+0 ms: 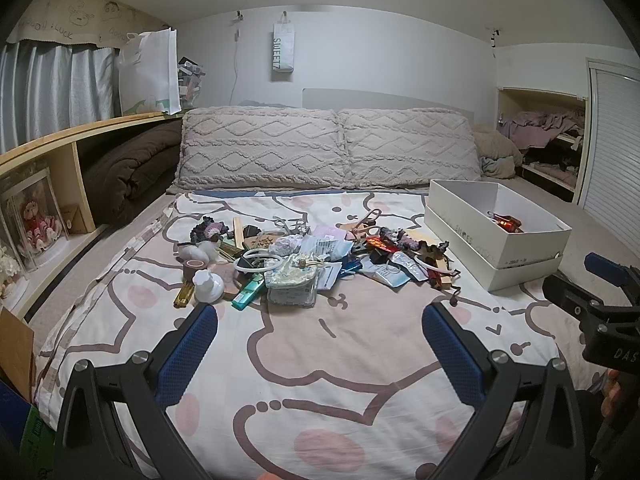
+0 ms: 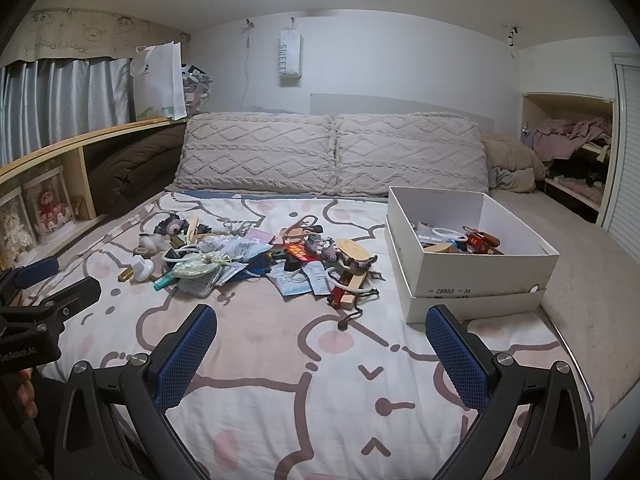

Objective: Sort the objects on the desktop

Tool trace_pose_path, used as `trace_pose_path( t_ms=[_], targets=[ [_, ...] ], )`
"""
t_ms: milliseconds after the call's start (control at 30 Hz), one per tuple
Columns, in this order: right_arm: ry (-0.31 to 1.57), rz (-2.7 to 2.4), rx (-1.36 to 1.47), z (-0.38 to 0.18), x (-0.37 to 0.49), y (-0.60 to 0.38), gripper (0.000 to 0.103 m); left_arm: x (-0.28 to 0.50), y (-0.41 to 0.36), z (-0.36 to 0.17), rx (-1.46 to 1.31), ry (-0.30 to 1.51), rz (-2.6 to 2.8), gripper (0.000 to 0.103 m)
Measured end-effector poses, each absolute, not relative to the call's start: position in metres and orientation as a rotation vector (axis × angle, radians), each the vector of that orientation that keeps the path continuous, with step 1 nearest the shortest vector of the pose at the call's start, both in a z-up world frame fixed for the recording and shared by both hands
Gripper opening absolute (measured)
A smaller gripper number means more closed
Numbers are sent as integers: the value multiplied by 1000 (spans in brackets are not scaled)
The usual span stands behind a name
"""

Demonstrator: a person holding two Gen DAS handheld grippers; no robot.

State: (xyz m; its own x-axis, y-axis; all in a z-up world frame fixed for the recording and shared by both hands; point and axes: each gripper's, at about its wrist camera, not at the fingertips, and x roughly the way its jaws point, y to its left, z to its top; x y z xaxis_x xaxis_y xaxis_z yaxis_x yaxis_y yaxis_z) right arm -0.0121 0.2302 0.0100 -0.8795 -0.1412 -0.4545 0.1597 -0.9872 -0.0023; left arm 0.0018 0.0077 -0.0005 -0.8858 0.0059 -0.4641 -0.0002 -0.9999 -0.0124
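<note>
A pile of small desktop objects (image 1: pixel 304 256) lies on the cartoon-print bed sheet (image 1: pixel 360 344); it also shows in the right wrist view (image 2: pixel 256 260). It includes a white bottle (image 1: pixel 208 286), a teal lighter (image 1: pixel 249 295), white rings (image 1: pixel 260 260) and packets. A white box (image 2: pixel 472 256) sits at the right, holding several items; it also shows in the left wrist view (image 1: pixel 496 232). My left gripper (image 1: pixel 320 352) is open and empty, short of the pile. My right gripper (image 2: pixel 320 354) is open and empty, near the box's front corner.
Two knitted pillows (image 1: pixel 328 144) lie behind the pile. A wooden shelf (image 1: pixel 60 152) with a brown blanket and boxed dolls runs along the left. An open closet (image 2: pixel 572 152) with clothes is at the right.
</note>
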Motion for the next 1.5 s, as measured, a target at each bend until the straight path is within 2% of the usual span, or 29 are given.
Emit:
trace_pose_path(
  t_ms=[433,667,1167,1500],
  targets=[
    [53,-2895,712,8,-15,230,103,-5,21,-8,-792,-62,3020,103],
    [48,-2886,747,-1,-24,230,103,-15,5,-17,-849,-154,2993,103],
    [43,-2867,835,-23,-48,228,103,-50,-34,-26,-913,-227,3011,103],
    [41,-2852,913,-40,-65,230,103,-86,-54,-27,-970,-191,3022,103]
  ],
)
